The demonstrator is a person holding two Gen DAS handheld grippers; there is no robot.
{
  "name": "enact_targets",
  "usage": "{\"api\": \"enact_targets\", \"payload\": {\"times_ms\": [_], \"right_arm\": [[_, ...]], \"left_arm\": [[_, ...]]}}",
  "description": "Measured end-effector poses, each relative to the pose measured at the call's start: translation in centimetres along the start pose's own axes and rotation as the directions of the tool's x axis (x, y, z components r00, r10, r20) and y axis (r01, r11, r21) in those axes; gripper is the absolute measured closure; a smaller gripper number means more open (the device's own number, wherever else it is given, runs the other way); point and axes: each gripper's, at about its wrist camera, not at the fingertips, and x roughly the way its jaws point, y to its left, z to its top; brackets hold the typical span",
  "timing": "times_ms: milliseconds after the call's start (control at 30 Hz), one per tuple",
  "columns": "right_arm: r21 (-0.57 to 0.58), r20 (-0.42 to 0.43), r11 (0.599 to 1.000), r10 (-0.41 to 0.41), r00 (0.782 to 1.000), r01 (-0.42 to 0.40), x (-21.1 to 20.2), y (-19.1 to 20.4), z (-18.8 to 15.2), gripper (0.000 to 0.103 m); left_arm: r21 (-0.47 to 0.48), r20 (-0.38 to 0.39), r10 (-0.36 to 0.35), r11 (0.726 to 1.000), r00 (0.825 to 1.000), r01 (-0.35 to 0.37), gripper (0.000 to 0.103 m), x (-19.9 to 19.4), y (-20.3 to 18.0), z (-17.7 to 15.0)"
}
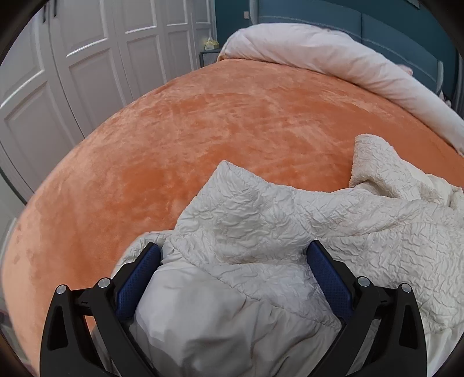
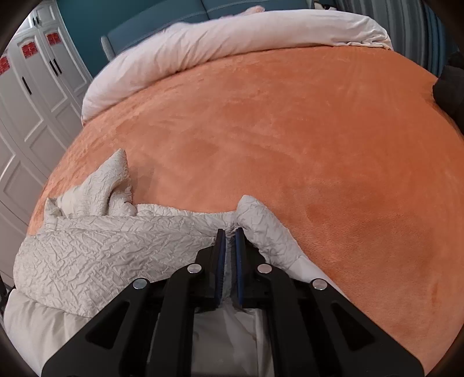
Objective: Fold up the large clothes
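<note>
Here's the cream quilted jacket (image 1: pixel 261 220), crinkled all over and lying in a heap at the near edge of the bed, its smooth pale lining (image 1: pixel 208 327) turned up toward the left wrist camera. One crumpled part of it pokes up at the far right in that view, a sleeve or a corner, hard to say which.

The left gripper (image 1: pixel 233 252) has its blue pads spread wide, one on either side of a thick bunch of the jacket. Fabric fills the space between them, and whether the pads actually press on it cannot be told from here.

Over to the right wrist view: the right gripper (image 2: pixel 229 236) is pressed nearly together, pinching a thin fold of the jacket (image 2: pixel 116 246) between its blue pads. A rounded flap of the quilted cloth bulges just to the right of the fingers, and the bulk of the garment trails off to the left, with that crumpled peak standing at the far left of the heap.

Under it all, an orange plush bedspread (image 2: pixel 290 139) covers the bed, bare from the jacket out to the far side. Along the far edge lies a rolled pale pink duvet (image 2: pixel 217 37). Behind it, a teal headboard (image 1: pixel 362 26). On the left, white panelled wardrobe doors (image 1: pixel 72 72) run along the bed's side.
</note>
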Motion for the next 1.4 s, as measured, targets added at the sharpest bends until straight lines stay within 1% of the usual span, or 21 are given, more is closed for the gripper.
{"api": "enact_targets", "payload": {"times_ms": [33,67,100,133,167,200,233,300,333,367,400,433,467,567,633,733,867,1100,1400], "right_arm": [[-0.02,-0.005,0.999,-0.039,0.999,0.039,-0.9,0.6,0.5,0.091],[-0.037,0.015,0.998,-0.043,0.999,0.044,-2.4,1.5,0.9,0.092],[-0.063,0.072,0.998,0.033,0.997,-0.028,-5.1,2.9,1.1,0.092],[-0.083,0.089,0.995,0.067,0.994,-0.059,-6.3,3.9,1.2,0.091],[-0.11,0.1,0.99,0.094,0.991,-0.083,-7.4,5.2,1.2,0.091],[-0.143,0.105,0.984,0.124,0.987,-0.108,-8.2,7.0,1.1,0.091],[-0.167,0.092,0.976,0.153,0.984,-0.137,-8.4,8.6,1.0,0.091],[-0.193,0.052,0.966,0.185,0.981,-0.171,-7.5,11.3,0.6,0.091],[-0.206,0.039,0.962,0.189,0.981,-0.177,-6.9,12.3,0.3,0.091],[-0.221,0.026,0.96,0.183,0.983,-0.173,-6.1,13.2,0.0,0.091],[-0.236,0.009,0.959,0.162,0.987,-0.155,-4.9,13.9,-0.5,0.092],[-0.241,-0.008,0.961,0.14,0.99,-0.138,-3.8,14.2,-1.1,0.092],[-0.237,-0.015,0.962,0.135,0.991,-0.134,-3.2,14.2,-1.7,0.093],[-0.191,-0.023,0.967,0.169,0.985,-0.17,-1.8,13.0,-2.2,0.093],[-0.173,-0.026,0.968,0.182,0.983,-0.184,-1.2,12.7,-2.4,0.093],[-0.195,-0.008,0.968,0.162,0.987,-0.16,-0.7,13.0,-3.2,0.093],[-0.209,0.013,0.967,0.149,0.989,-0.143,-0.2,13.2,-3.8,0.093],[-0.218,0.026,0.967,0.137,0.99,-0.128,0.7,13.3,-4.2,0.093],[-0.228,0.041,0.967,0.125,0.991,-0.113,1.2,13.6,-4.4,0.093]], "left_arm": [[0.007,-0.005,0.018,1.0,1.0,-0.018,0.006,-0.7,0.0,0.4],[0.005,0.001,0.026,1.0,1.0,-0.026,0.009,-1.9,-0.1,0.8],[-0.021,0.035,-0.02,1.0,0.999,0.021,0.009,-4.2,-0.1,1.4],[-0.036,0.053,-0.064,0.997,0.997,0.066,0.008,-5.6,-0.3,1.7],[-0.049,0.078,-0.13,0.99,0.989,0.134,0.006,-7.5,-1.0,2.2],[-0.044,0.095,-0.166,0.984,0.982,0.171,0.006,-8.7,-2.0,2.5],[-0.023,0.102,-0.193,0.98,0.976,0.196,0.006,-9.5,-3.3,2.7],[0.032,0.093,-0.229,0.973,0.969,0.226,0.006,-10.0,-6.0,2.7],[0.061,0.09,-0.228,0.973,0.97,0.223,0.006,-9.8,-7.3,2.4],[0.103,0.083,-0.212,0.974,0.974,0.203,0.006,-9.2,-8.8,1.8],[0.126,0.073,-0.196,0.974,0.978,0.186,0.006,-8.7,-9.6,1.5],[0.153,0.049,-0.165,0.976,0.985,0.156,0.006,-7.6,-10.5,1.0],[0.154,0.015,-0.143,0.978,0.99,0.139,0.005,-6.3,-11.0,0.4],[0.086,-0.013,-0.169,0.982,0.986,0.169,0.005,-4.1,-10.4,-0.1],[0.075,-0.001,-0.17,0.983,0.985,0.169,0.005,-3.5,-10.4,-0.6],[0.097,0.037,-0.132,0.987,0.991,0.128,0.005,-3.1,-11.1,-1.3],[0.106,0.065,-0.11,0.989,0.992,0.102,0.005,-2.6,-11.3,-1.7],[0.12,0.085,-0.081,0.99,0.993,0.071,0.005,-2.5,-12.0,-2.5],[0.129,0.091,-0.068,0.99,0.993,0.056,0.005,-2.2,-12.2,-2.7]]}}
